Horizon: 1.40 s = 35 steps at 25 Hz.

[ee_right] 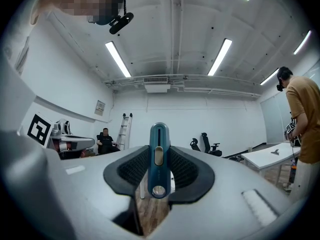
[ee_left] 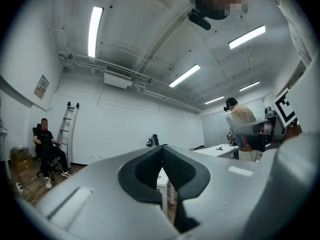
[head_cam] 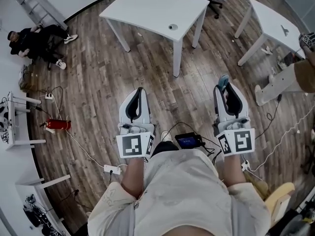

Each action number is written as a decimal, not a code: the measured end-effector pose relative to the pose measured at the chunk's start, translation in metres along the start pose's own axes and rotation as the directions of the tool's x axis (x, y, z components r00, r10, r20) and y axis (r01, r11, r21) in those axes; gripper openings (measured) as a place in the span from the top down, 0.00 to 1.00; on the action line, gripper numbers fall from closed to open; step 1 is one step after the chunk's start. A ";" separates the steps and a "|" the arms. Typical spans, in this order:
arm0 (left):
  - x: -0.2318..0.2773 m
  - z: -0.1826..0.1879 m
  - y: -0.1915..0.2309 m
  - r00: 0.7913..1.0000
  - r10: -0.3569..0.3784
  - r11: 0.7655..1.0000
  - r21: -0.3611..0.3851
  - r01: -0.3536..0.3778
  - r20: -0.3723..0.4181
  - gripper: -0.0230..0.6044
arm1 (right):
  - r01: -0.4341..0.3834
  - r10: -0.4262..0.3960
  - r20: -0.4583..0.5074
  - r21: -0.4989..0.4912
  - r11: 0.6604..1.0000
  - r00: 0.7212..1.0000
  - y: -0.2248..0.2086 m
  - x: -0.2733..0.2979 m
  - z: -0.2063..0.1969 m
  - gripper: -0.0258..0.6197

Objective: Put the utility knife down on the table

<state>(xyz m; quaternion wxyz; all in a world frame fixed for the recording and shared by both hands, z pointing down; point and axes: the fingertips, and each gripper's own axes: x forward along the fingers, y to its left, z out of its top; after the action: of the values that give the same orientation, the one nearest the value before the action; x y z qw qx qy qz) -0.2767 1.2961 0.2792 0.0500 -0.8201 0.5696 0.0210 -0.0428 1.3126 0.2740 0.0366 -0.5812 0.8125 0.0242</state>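
Note:
A teal utility knife (ee_right: 158,160) stands upright between the dark pads of my right gripper (ee_right: 159,156), which is shut on it; its tip (head_cam: 224,79) pokes out past the jaws in the head view. My right gripper (head_cam: 227,95) is held level over the wooden floor. My left gripper (head_cam: 137,97) is beside it, jaws together with nothing between them, also seen in the left gripper view (ee_left: 162,166). A white table (head_cam: 156,9) stands ahead of both grippers, with a small round object (head_cam: 173,27) near its front corner.
A second white table (head_cam: 273,21) stands at the right with a person (head_cam: 300,77) beside it. Another person (head_cam: 34,41) sits at the far left near a ladder (head_cam: 37,4). Cables, a power strip (head_cam: 111,169) and a red object (head_cam: 58,125) lie on the floor.

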 end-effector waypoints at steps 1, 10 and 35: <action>0.015 0.001 0.036 1.000 0.004 1.000 -0.001 -0.004 -0.002 0.93 | 0.000 0.000 -0.002 -0.002 1.000 1.000 0.019 0.036 0.001 0.75; 0.084 -0.022 0.314 1.000 0.020 0.999 -0.034 -0.021 -0.004 0.93 | -0.007 0.007 -0.007 -0.031 0.999 1.000 0.196 0.275 -0.008 0.75; 0.369 -0.102 0.401 1.000 0.012 1.000 -0.022 -0.012 -0.004 0.93 | 0.002 -0.002 -0.003 -0.017 1.000 1.000 0.082 0.550 -0.087 0.75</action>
<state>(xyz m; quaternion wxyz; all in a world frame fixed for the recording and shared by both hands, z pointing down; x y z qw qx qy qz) -0.5247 0.8023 0.3240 0.0395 -0.8171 0.5745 0.0260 -0.3002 0.8133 0.3121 0.0303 -0.5825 0.8117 0.0303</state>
